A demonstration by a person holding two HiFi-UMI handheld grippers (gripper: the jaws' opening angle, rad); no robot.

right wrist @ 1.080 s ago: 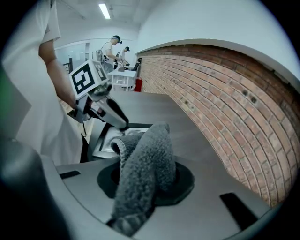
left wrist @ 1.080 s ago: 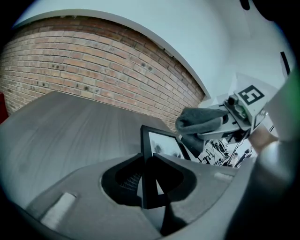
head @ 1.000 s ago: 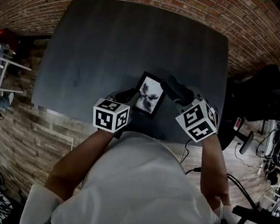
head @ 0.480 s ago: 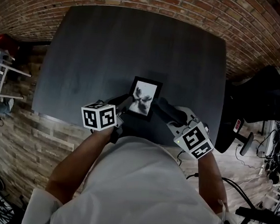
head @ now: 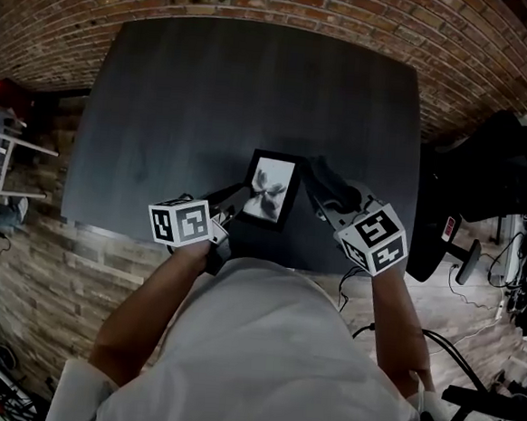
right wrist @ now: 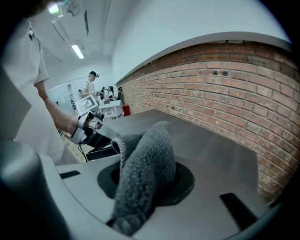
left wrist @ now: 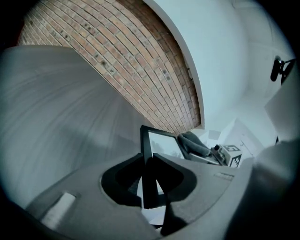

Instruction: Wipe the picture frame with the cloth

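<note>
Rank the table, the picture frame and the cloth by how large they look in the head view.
1. table, by far the largest.
2. picture frame.
3. cloth, which looks slightly smaller than the frame. Its dark folds blend into the dark tabletop, so that margin is unsure.

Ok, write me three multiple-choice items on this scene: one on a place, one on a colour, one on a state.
1. Where is the picture frame?
A. in the left gripper
B. in a drawer
C. on a shelf

2. What colour is the cloth?
A. red
B. grey
C. yellow

3. What state is the right gripper in?
A. open and empty
B. shut on the frame
C. shut on the cloth

Key:
1 A, its jaws clamp the frame's black edge.
2 B, the grey pile shows in the right gripper view.
3 C, the cloth bulges out from between its jaws.
</note>
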